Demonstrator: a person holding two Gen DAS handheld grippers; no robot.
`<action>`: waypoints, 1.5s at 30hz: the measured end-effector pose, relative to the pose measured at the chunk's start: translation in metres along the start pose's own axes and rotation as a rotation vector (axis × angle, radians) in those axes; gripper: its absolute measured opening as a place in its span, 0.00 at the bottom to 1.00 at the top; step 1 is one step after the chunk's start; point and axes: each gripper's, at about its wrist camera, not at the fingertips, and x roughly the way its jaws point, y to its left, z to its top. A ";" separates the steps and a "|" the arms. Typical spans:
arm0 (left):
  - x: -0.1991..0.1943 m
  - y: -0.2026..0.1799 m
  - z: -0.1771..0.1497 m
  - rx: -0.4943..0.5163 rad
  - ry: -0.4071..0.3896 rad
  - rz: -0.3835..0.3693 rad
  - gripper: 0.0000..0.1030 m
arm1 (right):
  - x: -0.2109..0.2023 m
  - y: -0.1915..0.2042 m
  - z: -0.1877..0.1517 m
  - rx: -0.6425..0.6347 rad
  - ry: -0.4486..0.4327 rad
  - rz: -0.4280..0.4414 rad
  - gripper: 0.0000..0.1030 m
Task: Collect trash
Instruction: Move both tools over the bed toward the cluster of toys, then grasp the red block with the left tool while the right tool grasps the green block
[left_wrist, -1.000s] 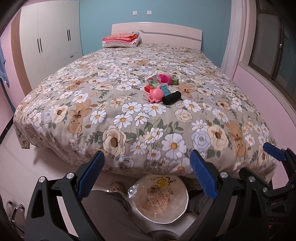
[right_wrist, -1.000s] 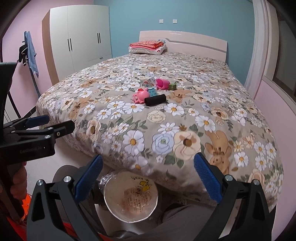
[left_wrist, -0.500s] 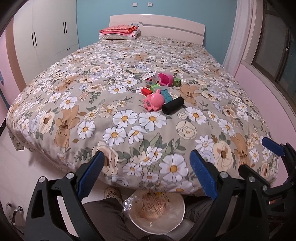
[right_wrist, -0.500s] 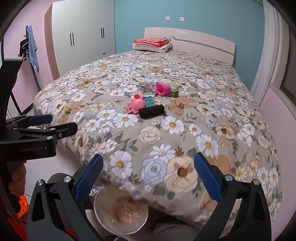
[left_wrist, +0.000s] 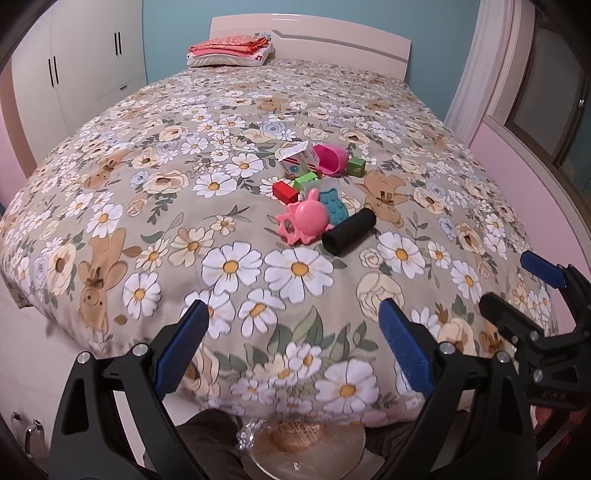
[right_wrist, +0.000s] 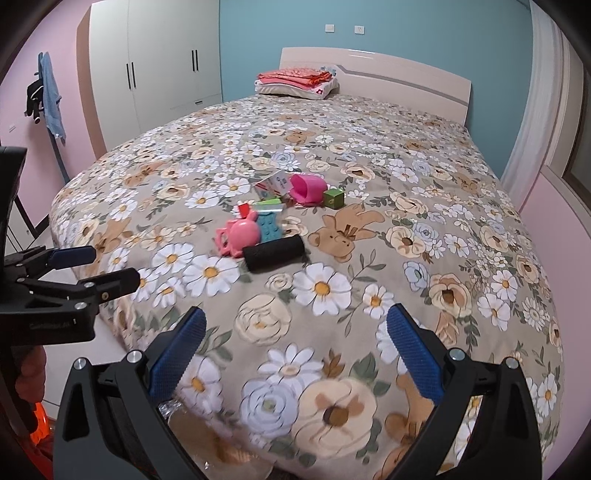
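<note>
A small cluster lies mid-bed on the floral bedspread (left_wrist: 229, 266): a crumpled small carton (left_wrist: 297, 162), a black tube (left_wrist: 349, 230), a pink cup (left_wrist: 330, 158), a pink toy (left_wrist: 304, 221) and coloured blocks. The same carton (right_wrist: 271, 184) and black tube (right_wrist: 275, 253) show in the right wrist view. My left gripper (left_wrist: 290, 312) hangs open and empty over the bed's foot, well short of the cluster. My right gripper (right_wrist: 295, 317) is likewise open and empty, to its right. A film-covered paper bowl (left_wrist: 306, 443) sits below the bed edge, partly hidden.
A pillow with a folded red blanket (left_wrist: 231, 51) lies by the headboard (right_wrist: 406, 77). White wardrobes (right_wrist: 162, 70) stand on the left and a window (left_wrist: 546, 99) on the right. A blue cloth (right_wrist: 50, 96) hangs on a rack at far left.
Both grippers have moved forward and up over the foot of the bed, closer to the cluster. The bowl has slipped toward the bottom edge of both views. Jaws stay open.
</note>
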 end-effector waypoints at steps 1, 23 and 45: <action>0.005 0.002 0.004 -0.004 0.005 -0.002 0.88 | 0.004 -0.003 0.003 0.001 0.001 -0.002 0.97; 0.139 0.033 0.127 -0.150 0.083 0.016 0.88 | 0.134 -0.058 0.073 0.004 0.014 -0.027 0.97; 0.253 0.066 0.148 -0.507 0.310 -0.068 0.71 | 0.265 -0.086 0.119 -0.062 0.133 0.085 0.97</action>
